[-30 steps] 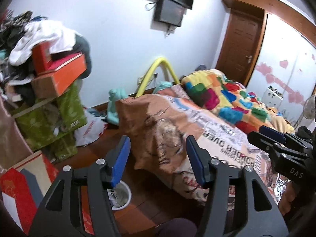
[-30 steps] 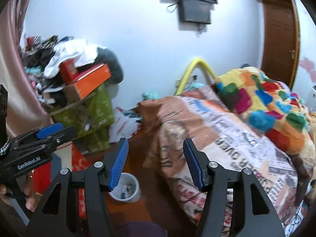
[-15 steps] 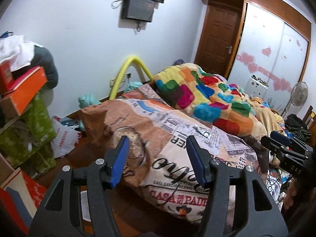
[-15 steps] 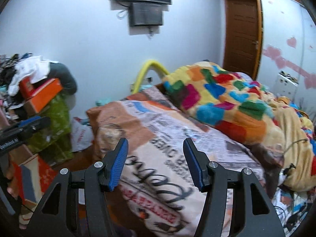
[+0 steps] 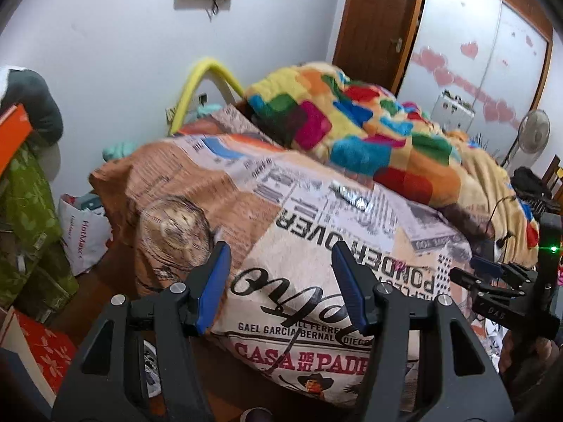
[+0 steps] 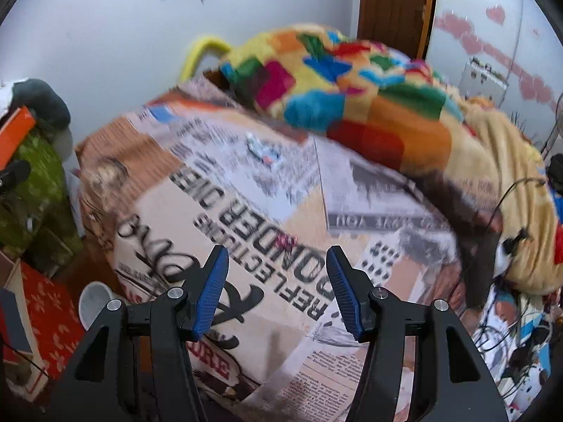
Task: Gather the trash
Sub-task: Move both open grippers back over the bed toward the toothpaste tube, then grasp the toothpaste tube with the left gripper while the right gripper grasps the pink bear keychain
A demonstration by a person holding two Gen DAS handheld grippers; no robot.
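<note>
Both grippers are hovering over the foot of the bed. The left gripper (image 5: 279, 283) and the right gripper (image 6: 276, 288) are each standing apart with nothing between the blue pads. A small crumpled wrapper (image 6: 263, 152) is lying on the newspaper-print bedspread (image 6: 352, 211), near the patchwork blanket (image 6: 352, 98). A white bin (image 6: 92, 300) is sitting on the floor beside the bed's corner, in the narrow strip before the red box (image 6: 45, 320).
</note>
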